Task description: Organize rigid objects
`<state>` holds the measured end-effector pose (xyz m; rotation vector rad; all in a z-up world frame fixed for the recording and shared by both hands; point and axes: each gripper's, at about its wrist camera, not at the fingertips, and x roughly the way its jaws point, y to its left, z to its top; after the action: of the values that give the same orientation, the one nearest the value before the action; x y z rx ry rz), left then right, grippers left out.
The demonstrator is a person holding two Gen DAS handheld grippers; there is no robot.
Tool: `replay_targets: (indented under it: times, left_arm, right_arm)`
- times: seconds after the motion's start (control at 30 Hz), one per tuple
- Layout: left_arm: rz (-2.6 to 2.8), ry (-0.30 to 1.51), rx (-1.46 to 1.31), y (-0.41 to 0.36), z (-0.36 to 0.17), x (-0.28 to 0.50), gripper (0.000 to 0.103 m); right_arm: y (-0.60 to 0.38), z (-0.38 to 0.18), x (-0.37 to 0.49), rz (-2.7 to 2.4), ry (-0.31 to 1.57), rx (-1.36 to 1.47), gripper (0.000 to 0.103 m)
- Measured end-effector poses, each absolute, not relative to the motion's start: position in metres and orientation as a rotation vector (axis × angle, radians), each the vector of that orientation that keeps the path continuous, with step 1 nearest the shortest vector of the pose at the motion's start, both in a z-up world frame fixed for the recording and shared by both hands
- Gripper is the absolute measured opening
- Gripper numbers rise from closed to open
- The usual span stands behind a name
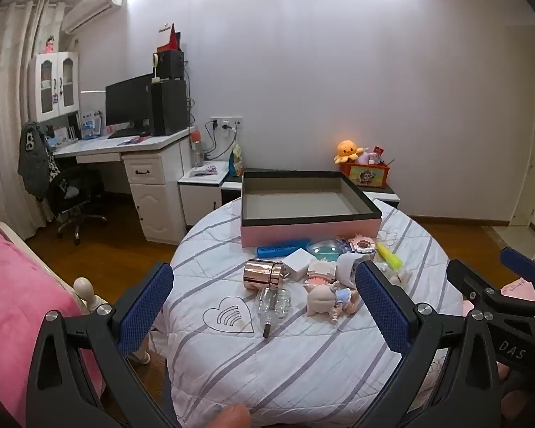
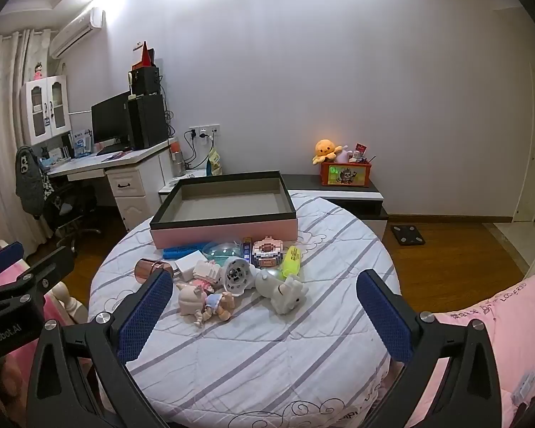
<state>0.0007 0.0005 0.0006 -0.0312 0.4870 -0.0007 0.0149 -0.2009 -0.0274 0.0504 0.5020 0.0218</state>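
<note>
On the round table [image 1: 303, 367], covered by a white striped quilt, the small things lay in one cluster just in front of a shallow pink box [image 1: 310, 230] with a dark rim, which sat at the far side with its long axis running left to right and its inside bare. The near half of the tabletop was open cloth — free room between the cluster and the near edge, where both tools hovered.

The left gripper [image 1: 264, 306] had its blue pads spread wide with nothing between them, and the right gripper [image 2: 264, 312] stood just as wide and just as empty; each pointed down and across the table toward the pile.

At the left of the cluster a rose-gold cylinder [image 1: 264, 274] lay on its side, long axis left to right, touching a white charger block [image 1: 297, 262]. Just nearer, a clear glass bottle [image 1: 273, 303] lay with its neck pointing to the near edge. A blue bar [image 1: 281, 248] lay along the box's front wall. A doll [image 2: 205, 301] lay flat, head to the left, nearest the grippers. Beside it were a white round fan [image 2: 235, 278], a white animal figure [image 2: 285, 290] and a yellow tube [image 2: 291, 255] angled away toward the box — the right edge of the pile, with bare quilt beyond it.
</note>
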Motion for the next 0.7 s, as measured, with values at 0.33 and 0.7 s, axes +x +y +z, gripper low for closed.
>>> replay_targets:
  times: [0.33,0.7]
  left_arm:
    - [0.018,0.466,-0.008,-0.0038,0.0017,-0.0011,0.103]
    - [0.035,0.456,-0.024,0.0012,0.0018,-0.003,0.103]
  right_arm:
    - [-0.2026,-0.0281,0.0128,0.022,0.499,0.055,0.103]
    - [-0.2002,-0.0282,0.0155,0.026,0.502,0.054,0.103]
